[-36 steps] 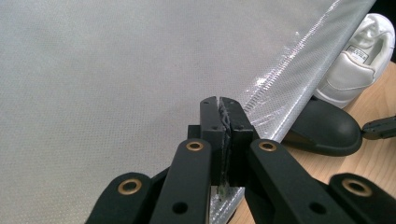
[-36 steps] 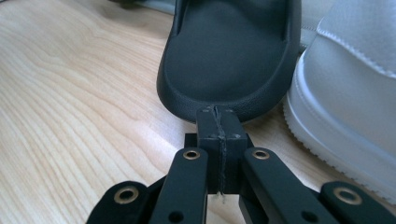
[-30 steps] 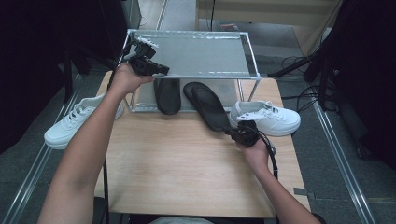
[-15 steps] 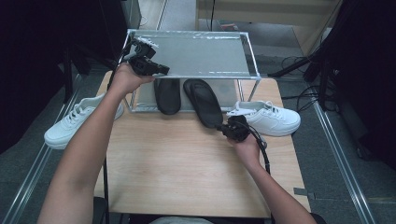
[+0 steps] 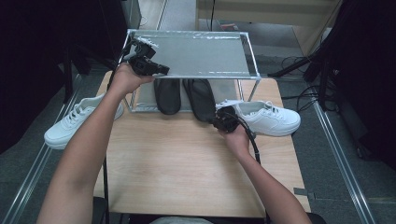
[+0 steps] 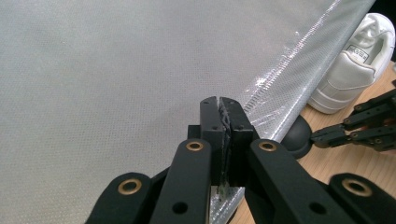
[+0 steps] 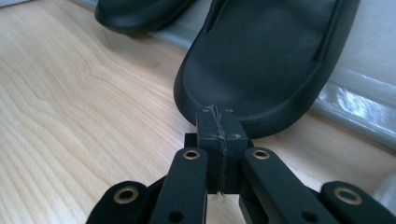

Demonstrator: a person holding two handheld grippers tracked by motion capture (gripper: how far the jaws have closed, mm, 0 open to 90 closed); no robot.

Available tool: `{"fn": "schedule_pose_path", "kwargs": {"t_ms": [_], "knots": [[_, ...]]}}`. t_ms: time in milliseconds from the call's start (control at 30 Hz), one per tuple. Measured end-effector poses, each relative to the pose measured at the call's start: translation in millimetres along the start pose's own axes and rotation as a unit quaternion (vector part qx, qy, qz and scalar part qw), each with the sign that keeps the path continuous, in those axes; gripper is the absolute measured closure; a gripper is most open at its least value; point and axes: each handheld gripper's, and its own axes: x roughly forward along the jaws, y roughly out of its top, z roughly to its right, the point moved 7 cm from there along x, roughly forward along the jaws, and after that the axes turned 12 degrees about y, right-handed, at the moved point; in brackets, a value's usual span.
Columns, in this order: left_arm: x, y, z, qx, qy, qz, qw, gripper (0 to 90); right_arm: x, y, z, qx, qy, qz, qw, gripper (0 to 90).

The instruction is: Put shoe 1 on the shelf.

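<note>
Two black slippers lie side by side on the lower level of a metal rack (image 5: pixel 252 74) with a mesh top shelf (image 5: pixel 196 53). My right gripper (image 5: pixel 215 120) is shut, and its tips press the heel of the right slipper (image 5: pixel 201 98), as the right gripper view shows (image 7: pixel 215 112) against that slipper (image 7: pixel 266 60). The left slipper (image 5: pixel 167 95) lies beside it. My left gripper (image 5: pixel 163 72) is shut at the front left edge of the top shelf; in its own view the jaws (image 6: pixel 219 100) stand closed over the shelf's mesh (image 6: pixel 116 70).
A white sneaker (image 5: pixel 268 119) lies on the wooden table (image 5: pixel 187 163) right of the rack, close to my right hand. Another white sneaker (image 5: pixel 77 121) lies off the table's left edge. Dark cables run on the floor at the right.
My right gripper has moved left and toward the rack, and the right slipper has straightened and slid further under the shelf. The left gripper has stayed put.
</note>
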Motion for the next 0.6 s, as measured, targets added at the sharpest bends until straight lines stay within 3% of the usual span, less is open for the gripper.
{"fn": "schedule_pose_path", "kwargs": {"t_ms": [167, 333, 600], "knots": [[-0.1, -0.1, -0.2, 0.0, 0.0, 0.001, 1.0, 89.4, 12.2, 7.6, -2.4, 0.013, 0.006, 0.003, 0.9999, 90.0], [0.0, -0.2, -0.2, 0.0, 0.0, 0.001, 1.0, 89.4, 24.5, 16.7, -4.0, 0.003, 0.005, -0.002, 1.0, 90.0], [0.2, -0.2, -0.4, -0.001, -0.001, 0.003, 1.0, 89.4, 42.0, 26.9, -8.0, 0.01, 0.009, 0.0, 0.9999, 90.0]]}}
